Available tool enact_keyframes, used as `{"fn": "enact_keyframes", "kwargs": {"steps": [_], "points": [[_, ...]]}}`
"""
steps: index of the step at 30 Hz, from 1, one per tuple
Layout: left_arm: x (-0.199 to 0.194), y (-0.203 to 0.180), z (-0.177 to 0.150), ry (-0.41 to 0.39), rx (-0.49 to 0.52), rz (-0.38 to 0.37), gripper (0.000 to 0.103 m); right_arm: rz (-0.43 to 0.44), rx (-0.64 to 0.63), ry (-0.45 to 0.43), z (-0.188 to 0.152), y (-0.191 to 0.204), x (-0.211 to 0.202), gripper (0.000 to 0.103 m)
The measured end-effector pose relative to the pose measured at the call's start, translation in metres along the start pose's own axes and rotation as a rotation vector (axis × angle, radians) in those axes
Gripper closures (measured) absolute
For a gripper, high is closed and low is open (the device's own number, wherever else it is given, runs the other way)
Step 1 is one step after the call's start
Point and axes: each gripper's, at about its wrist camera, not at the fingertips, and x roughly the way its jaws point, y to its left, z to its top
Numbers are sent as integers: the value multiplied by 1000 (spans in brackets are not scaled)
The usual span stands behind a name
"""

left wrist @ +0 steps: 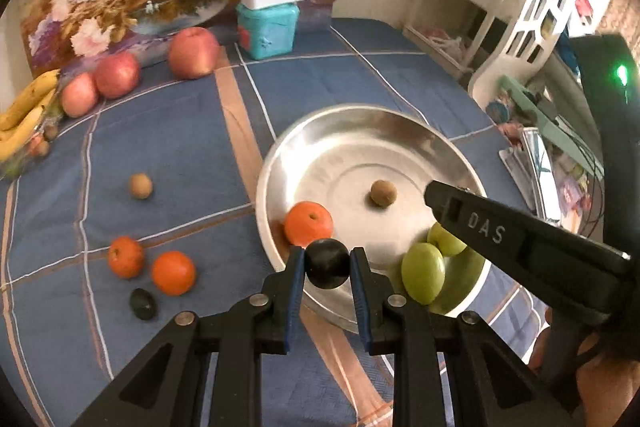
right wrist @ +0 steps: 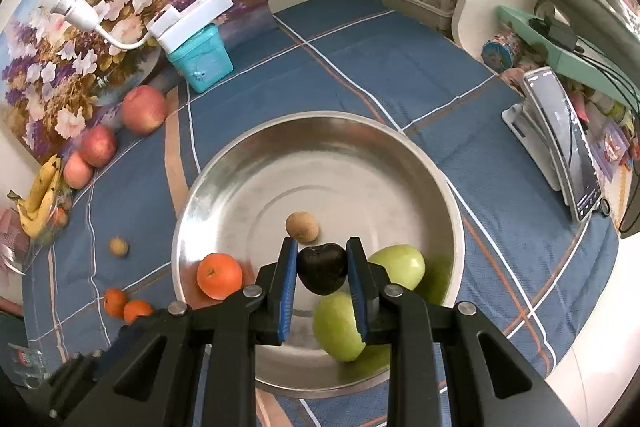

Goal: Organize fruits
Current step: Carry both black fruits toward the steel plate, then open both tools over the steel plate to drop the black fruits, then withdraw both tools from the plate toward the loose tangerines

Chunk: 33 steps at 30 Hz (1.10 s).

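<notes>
Left of the left gripper's point(left wrist: 327, 264) jaws, two oranges point(left wrist: 152, 265) and a dark fruit point(left wrist: 143, 303) lie on the blue checked counter point(left wrist: 168, 131). Those jaws clamp a dark plum point(left wrist: 327, 264) above the near rim of the steel bowl point(left wrist: 360, 119). An orange point(left wrist: 308, 223) sits just beyond them, green apples point(left wrist: 423, 273) to their right. The right gripper's point(right wrist: 322, 269) jaws pinch another dark plum point(right wrist: 322, 269) over the bowl.

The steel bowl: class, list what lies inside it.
Inside the steel bowl: one orange, a small brown fruit and two green apples. The right hand-held gripper, holding a dark fruit, covers some of the floor.
</notes>
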Motion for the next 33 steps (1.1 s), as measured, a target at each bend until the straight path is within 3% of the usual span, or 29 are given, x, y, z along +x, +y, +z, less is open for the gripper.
{"fn": "enact_keyframes", "kwargs": {"steps": [8,10,12,22,25,33], "points": [[6,1,-2,12,-16,-13,76,-3,-7,22,-2,2,4,76],[6,2,-2,18,-24,-17,75,-5,2,24,-2,1,5,71],[7,3,-2,25,-32,-20,69,-1,8,22,-2,0,4,61],[7,8,-2,23,-55,-15,57,-3,11,24,-2,0,5,59],[8,13,-2,36,-75,7,45,-4,13,29,-2,0,6,50],[6,67,-5,100,-289,127,26,-12,-24,44,-6,8,10,46]]}}
